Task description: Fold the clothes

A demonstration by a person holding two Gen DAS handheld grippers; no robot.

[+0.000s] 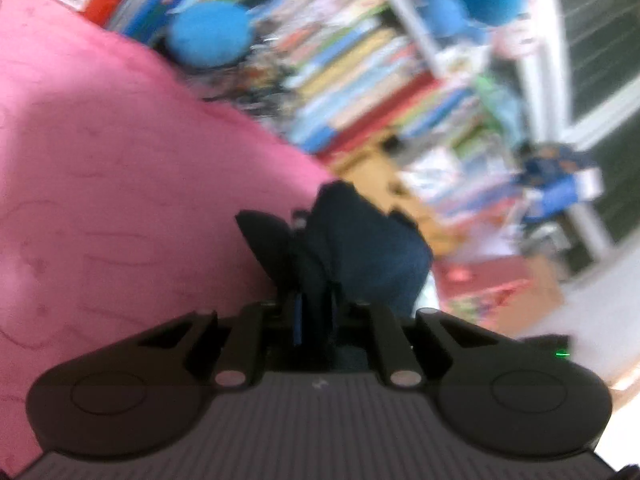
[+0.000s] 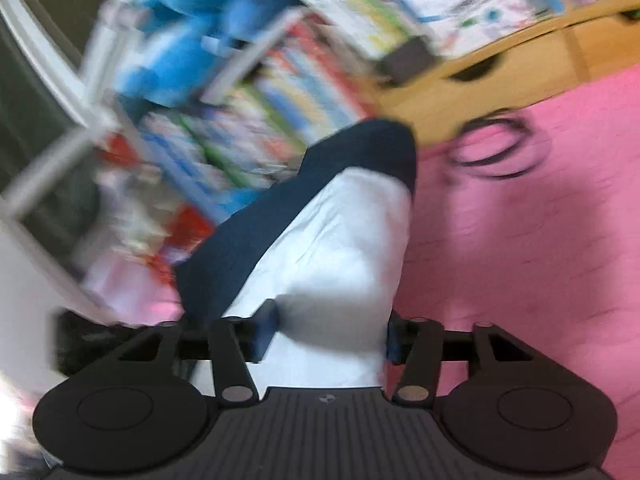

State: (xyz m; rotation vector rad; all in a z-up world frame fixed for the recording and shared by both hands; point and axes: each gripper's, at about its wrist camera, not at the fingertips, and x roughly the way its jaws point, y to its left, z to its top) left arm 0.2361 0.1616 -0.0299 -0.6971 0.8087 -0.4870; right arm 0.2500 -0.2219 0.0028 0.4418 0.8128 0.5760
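Observation:
A dark navy garment [image 1: 360, 248] hangs bunched at the pink bed's edge, and my left gripper [image 1: 298, 240] is shut on a fold of it. One black finger [image 1: 264, 240] shows; cloth hides the other. In the right wrist view the same garment [image 2: 340, 240] is white with a navy edge [image 2: 248, 248]. It lies between and over the fingers of my right gripper [image 2: 328, 320]. The jaws stand wide apart. Only the blue pads [image 2: 264, 330] show at the sides, and the fingertips are covered. Both views are motion-blurred.
A pink bedspread [image 1: 120, 160] fills the left of the left wrist view and the right of the other view [image 2: 520, 260]. Behind it stand packed bookshelves [image 1: 360, 80], blue plush toys [image 1: 208, 36], a wooden bed frame [image 2: 500, 68] and a white window frame [image 1: 552, 80].

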